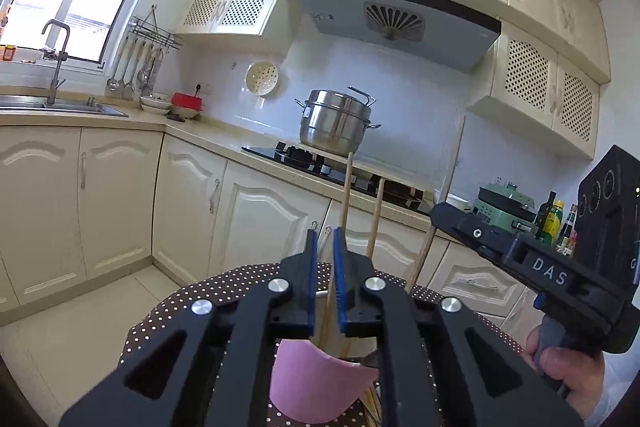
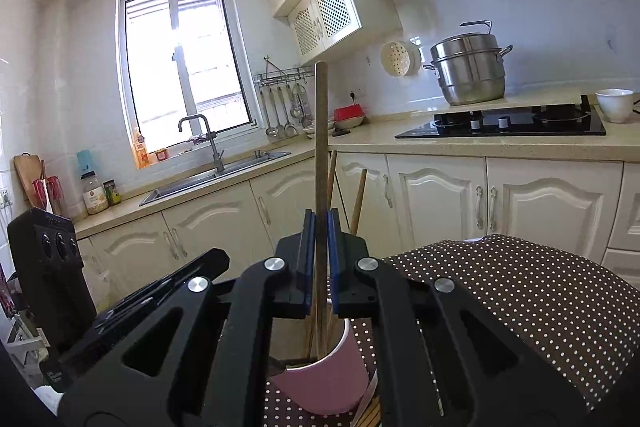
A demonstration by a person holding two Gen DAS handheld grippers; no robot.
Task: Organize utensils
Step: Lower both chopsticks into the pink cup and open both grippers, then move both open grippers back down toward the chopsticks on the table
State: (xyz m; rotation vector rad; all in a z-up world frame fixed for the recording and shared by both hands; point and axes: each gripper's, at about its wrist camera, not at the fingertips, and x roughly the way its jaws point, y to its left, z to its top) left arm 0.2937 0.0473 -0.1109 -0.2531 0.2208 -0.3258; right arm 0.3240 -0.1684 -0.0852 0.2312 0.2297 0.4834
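Where the polka-dot table (image 2: 520,291) meets the kitchen floor view, a pink cup (image 2: 324,375) stands holding wooden chopsticks (image 1: 347,195). Right gripper (image 2: 318,227): jaws clamped on one upright chopstick (image 2: 321,131) that runs down into the cup. Left gripper (image 1: 326,241): jaws slightly apart, a thin stick between them, contact unclear.
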